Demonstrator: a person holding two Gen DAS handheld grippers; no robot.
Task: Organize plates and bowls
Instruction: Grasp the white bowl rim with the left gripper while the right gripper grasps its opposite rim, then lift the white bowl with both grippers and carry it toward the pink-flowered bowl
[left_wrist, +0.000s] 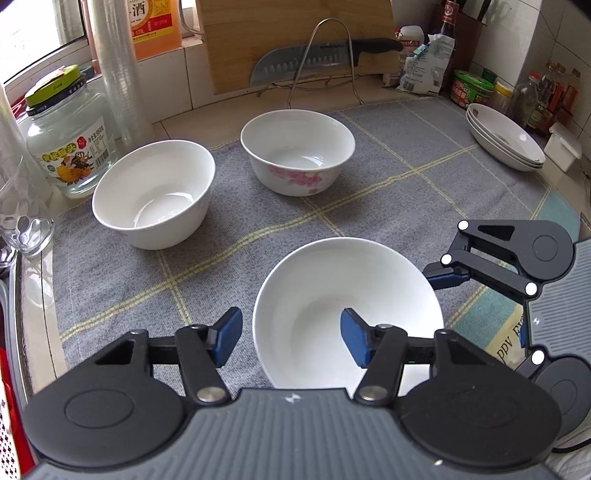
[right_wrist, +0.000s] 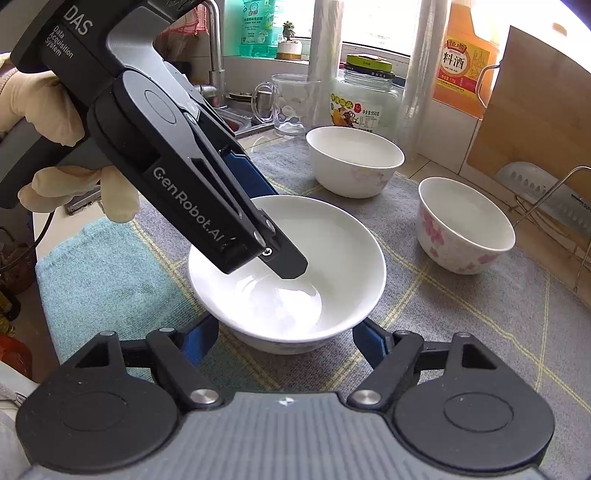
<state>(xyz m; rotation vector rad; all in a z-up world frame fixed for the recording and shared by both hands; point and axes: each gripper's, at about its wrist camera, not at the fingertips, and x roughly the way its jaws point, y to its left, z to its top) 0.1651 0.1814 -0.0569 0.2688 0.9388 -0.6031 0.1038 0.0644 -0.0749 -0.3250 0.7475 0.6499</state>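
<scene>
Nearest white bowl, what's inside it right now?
Only one finger of the left gripper reaches into the nearest bowl; otherwise it looks empty. The patch of bowl wall beneath that finger is covered.

The left wrist view looks steeply down along its own fingers from just above the near bowl (left_wrist: 347, 314), facing the back wall, where a cutting board (left_wrist: 295, 40) fills the upper middle of the frame. The right wrist view sits just as close on the same bowl (right_wrist: 288, 273) but faces the window and faucet (right_wrist: 214, 40) at upper left. Both views share this bowl, the two farther bowls and the grey cloth (left_wrist: 406, 177), and each view catches the other gripper.
</scene>
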